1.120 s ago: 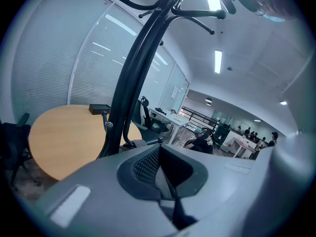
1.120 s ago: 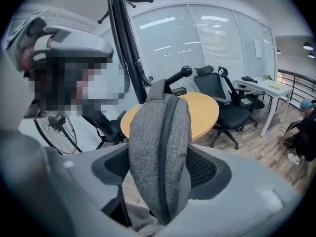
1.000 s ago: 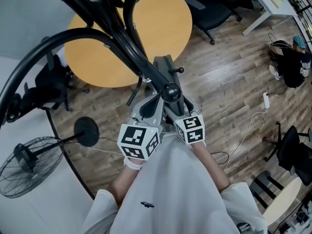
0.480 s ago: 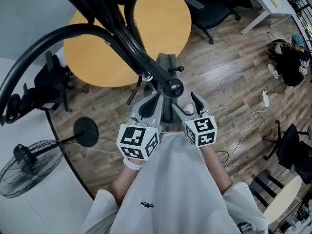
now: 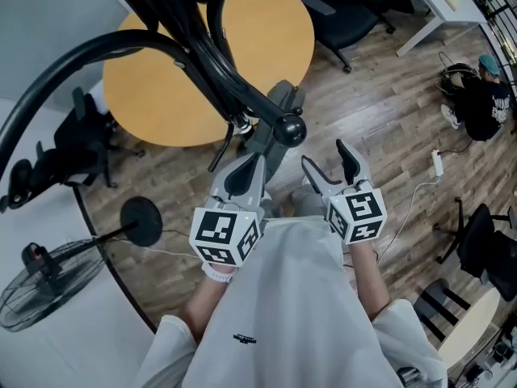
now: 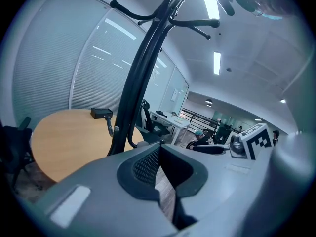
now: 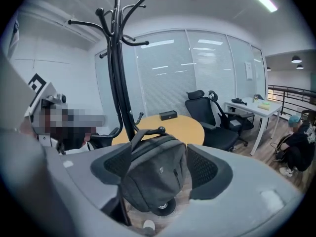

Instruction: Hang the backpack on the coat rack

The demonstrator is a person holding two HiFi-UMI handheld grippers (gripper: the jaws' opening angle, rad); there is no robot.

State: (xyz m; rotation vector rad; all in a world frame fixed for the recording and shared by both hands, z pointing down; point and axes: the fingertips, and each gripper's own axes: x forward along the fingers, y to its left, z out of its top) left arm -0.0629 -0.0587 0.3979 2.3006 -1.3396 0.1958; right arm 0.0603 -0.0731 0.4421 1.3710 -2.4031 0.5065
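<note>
The grey backpack [image 7: 153,174] hangs by its top handle from a ball-tipped lower hook [image 7: 160,130] of the black coat rack [image 7: 118,83]. From the head view the backpack [image 5: 266,145] shows under the hook's ball [image 5: 289,129]. My right gripper [image 5: 325,156] stands open to the right of the hook, apart from the backpack. In the right gripper view the bag appears between the spread jaws but farther off. My left gripper [image 5: 257,158] is shut just below the hook, beside the backpack. Its jaws [image 6: 163,172] hold nothing, with only floor showing past them.
A round wooden table [image 5: 242,23] stands behind the rack, with a black box [image 7: 168,115] on it. Office chairs [image 5: 81,144] and a floor fan [image 5: 40,277] are at the left. A person [image 5: 477,103] sits on the floor far right, near a power strip [image 5: 437,162].
My right gripper has drawn back and to the right from under the hook's ball, jaws spread. The backpack stays on the hook. The left gripper has barely moved.
</note>
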